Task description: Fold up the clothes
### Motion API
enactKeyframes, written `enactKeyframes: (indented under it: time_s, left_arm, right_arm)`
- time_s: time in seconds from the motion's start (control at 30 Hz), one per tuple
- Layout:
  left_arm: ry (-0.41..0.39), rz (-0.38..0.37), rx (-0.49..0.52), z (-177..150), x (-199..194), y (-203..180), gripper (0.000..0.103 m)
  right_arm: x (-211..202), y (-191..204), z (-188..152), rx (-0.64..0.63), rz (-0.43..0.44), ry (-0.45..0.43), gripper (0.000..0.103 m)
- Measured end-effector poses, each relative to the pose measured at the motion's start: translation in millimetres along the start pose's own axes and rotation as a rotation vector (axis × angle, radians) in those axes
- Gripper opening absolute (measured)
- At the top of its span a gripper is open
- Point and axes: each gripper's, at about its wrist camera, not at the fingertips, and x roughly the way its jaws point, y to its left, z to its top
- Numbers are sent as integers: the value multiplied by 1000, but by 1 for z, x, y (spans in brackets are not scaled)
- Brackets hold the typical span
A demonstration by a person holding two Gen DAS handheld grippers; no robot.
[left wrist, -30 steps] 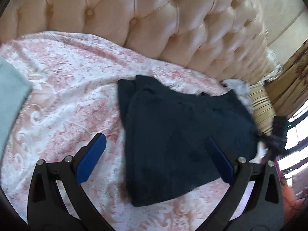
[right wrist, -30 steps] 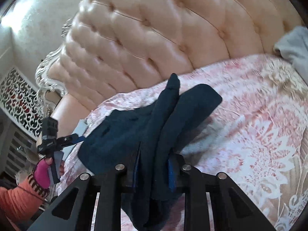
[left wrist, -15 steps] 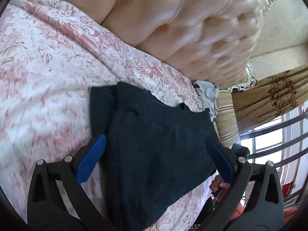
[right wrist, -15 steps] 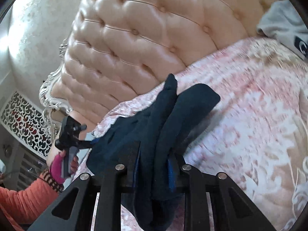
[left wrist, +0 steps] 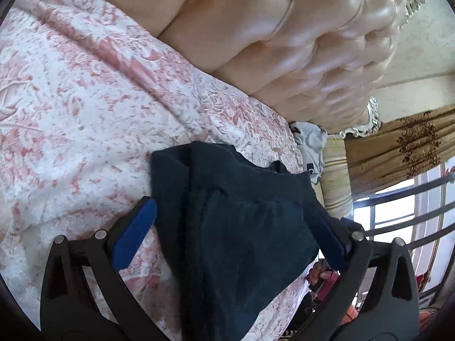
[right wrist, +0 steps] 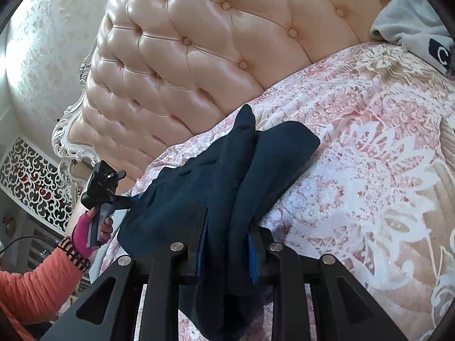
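The right gripper [right wrist: 227,251] is clamped on a bunched fold of the dark navy garment [right wrist: 216,184], which lies across the pink floral bedspread [right wrist: 369,147] before a tufted peach headboard [right wrist: 193,51]. At the left, a hand [right wrist: 91,230] in an orange sleeve [right wrist: 34,284] holds the left gripper [right wrist: 129,199] at the garment's far edge. A grey garment [right wrist: 412,28] lies top right.

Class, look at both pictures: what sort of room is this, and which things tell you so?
Most likely a bedroom: a tufted headboard rises behind a bed with a pink floral bedspread, and a curtain hangs by a barred window.
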Motion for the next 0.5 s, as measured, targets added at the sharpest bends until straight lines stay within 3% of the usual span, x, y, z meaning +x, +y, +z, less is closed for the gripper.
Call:
enactKeyframes:
  time_s: [0.2,0.27,0.5]
  left_arm:
    - [57,150,87,4,16,-14,103]
    - [96,166,104,3,22,-20,103]
    - [157,5,28,-8,10,-21,103]
  right_arm:
    - [-1,1,-1,-5,-4,1,24]
    - [-1,1,-1,-6,-3,0,25]
    - [-2,-5,1,2,-4,-3,26]
